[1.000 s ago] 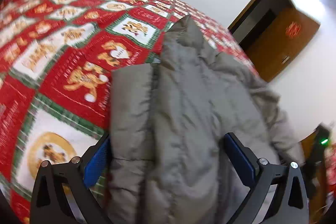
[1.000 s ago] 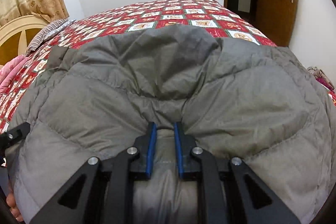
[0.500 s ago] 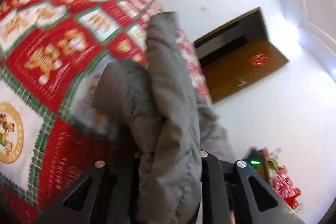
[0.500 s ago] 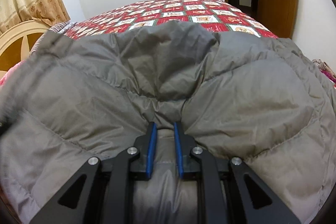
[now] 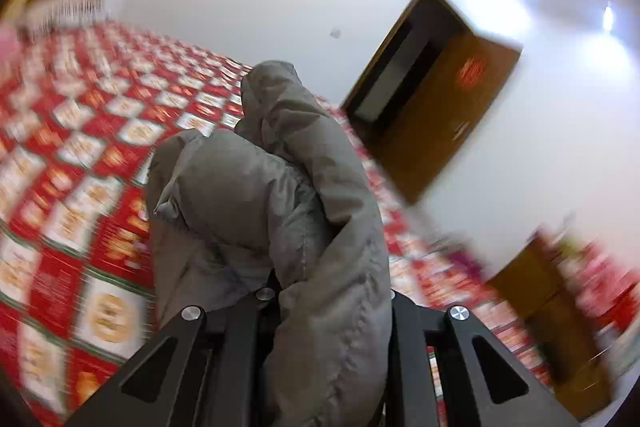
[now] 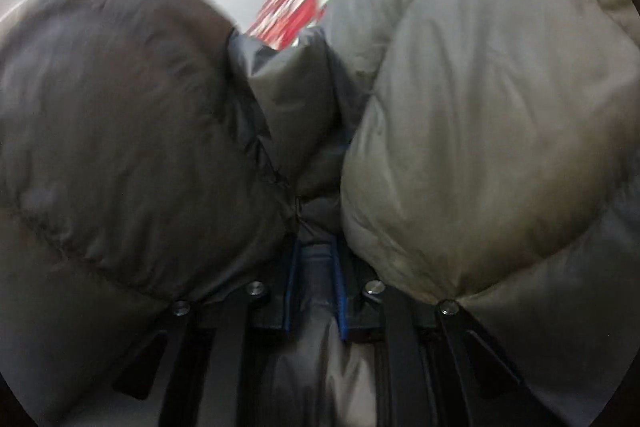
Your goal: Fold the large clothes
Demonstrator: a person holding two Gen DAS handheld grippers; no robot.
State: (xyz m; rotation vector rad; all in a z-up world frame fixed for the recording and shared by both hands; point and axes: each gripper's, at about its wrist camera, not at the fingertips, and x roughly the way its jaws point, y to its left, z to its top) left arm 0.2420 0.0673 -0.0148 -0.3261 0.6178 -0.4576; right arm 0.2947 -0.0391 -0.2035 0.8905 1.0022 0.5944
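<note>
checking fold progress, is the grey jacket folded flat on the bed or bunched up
Bunched up. The grey jacket bulges in puffy lumps, pinched in both the left gripper and right gripper, above the bed.

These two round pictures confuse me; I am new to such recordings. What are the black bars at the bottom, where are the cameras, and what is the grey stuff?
Each picture comes from a fisheye camera mounted on a hand-held two-finger gripper, looking forward along its fingers; no robot arm is involved. The black bars are the gripper frames. The left gripper is clamped on a puffy grey quilted jacket, lifted above a bed with a red patterned bedspread. A brown wooden door stands behind. The right gripper, with blue pads, pinches the same jacket, which fills its view.
</note>
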